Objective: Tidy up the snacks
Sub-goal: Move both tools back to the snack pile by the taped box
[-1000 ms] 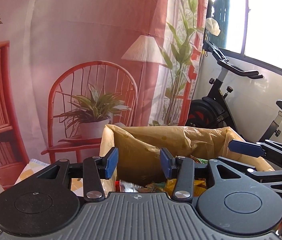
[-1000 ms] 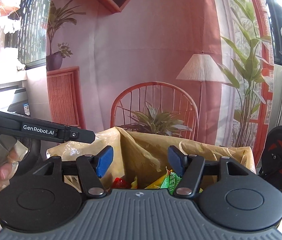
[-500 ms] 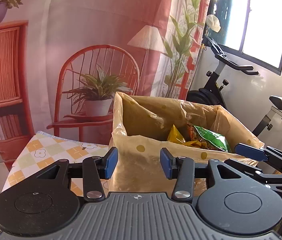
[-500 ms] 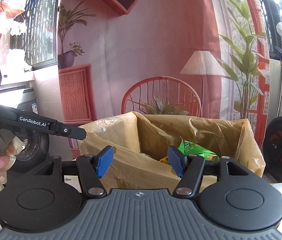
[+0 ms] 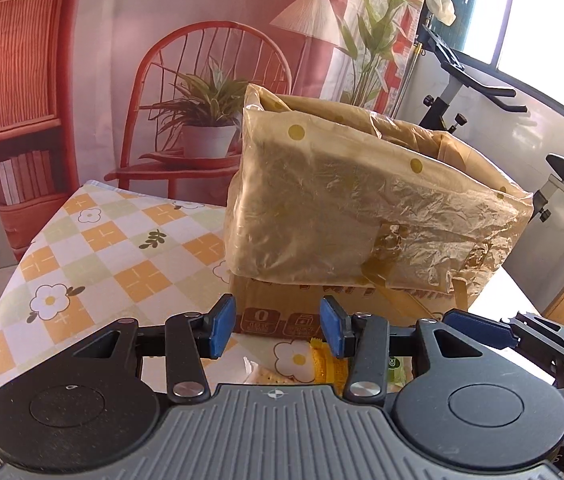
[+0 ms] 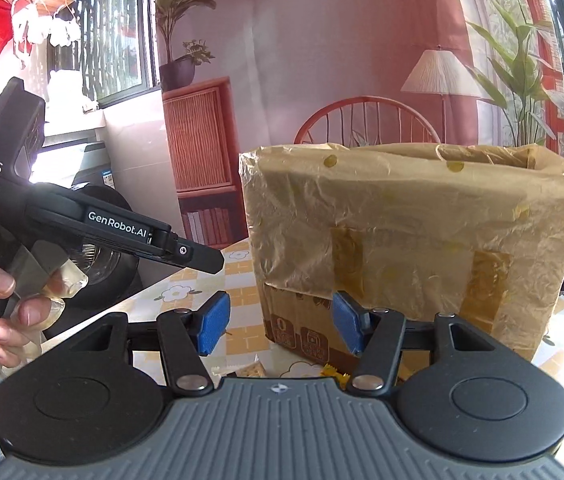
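Observation:
A cardboard box lined with a yellowish dotted plastic bag (image 5: 362, 208) stands on the checked flowered tablecloth (image 5: 93, 264); it also shows in the right wrist view (image 6: 410, 232). Its contents are hidden from here. My left gripper (image 5: 277, 330) is open and empty, low in front of the box. My right gripper (image 6: 279, 326) is open and empty, also low before the box. Small snack packets lie on the cloth between the fingers: a yellow one (image 5: 324, 364), a pale cracker pack (image 6: 247, 370) and a yellow wrapper (image 6: 332, 370).
The right gripper (image 5: 522, 340) reaches in at the lower right of the left wrist view. The left gripper's body (image 6: 81, 220), held by a gloved hand, fills the left of the right wrist view. An exercise bike (image 5: 482, 92) stands behind the table at right.
Both grippers have dropped and pulled back from above the box's opening to table level in front of it. The snacks inside the box went out of sight; both stay open.

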